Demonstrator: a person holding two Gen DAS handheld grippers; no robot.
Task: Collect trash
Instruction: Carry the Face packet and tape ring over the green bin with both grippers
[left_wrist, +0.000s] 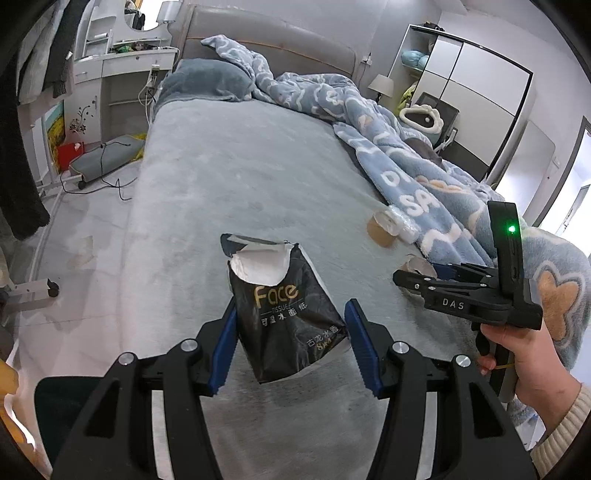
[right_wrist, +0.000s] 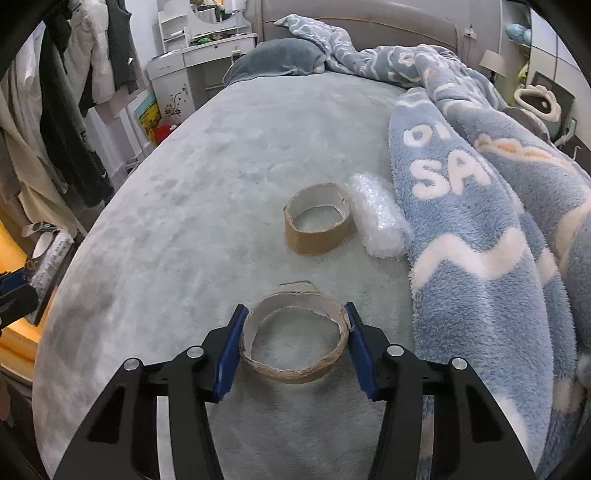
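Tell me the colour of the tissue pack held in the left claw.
Black with gold lettering and a white torn top; the tissue pack shows best in the left wrist view.

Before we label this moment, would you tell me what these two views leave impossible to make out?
- Left wrist view: the tissue pack hides the bed behind it; whether tissues remain inside is unseen.
- Left wrist view: the right claw covers most of its cardboard ring.
- Right wrist view: the bubble wrap's far side is hidden against the blanket.
- Neither view shows a trash bin.

Soft even daylight, sharp focus, strong fisheye edge distortion.
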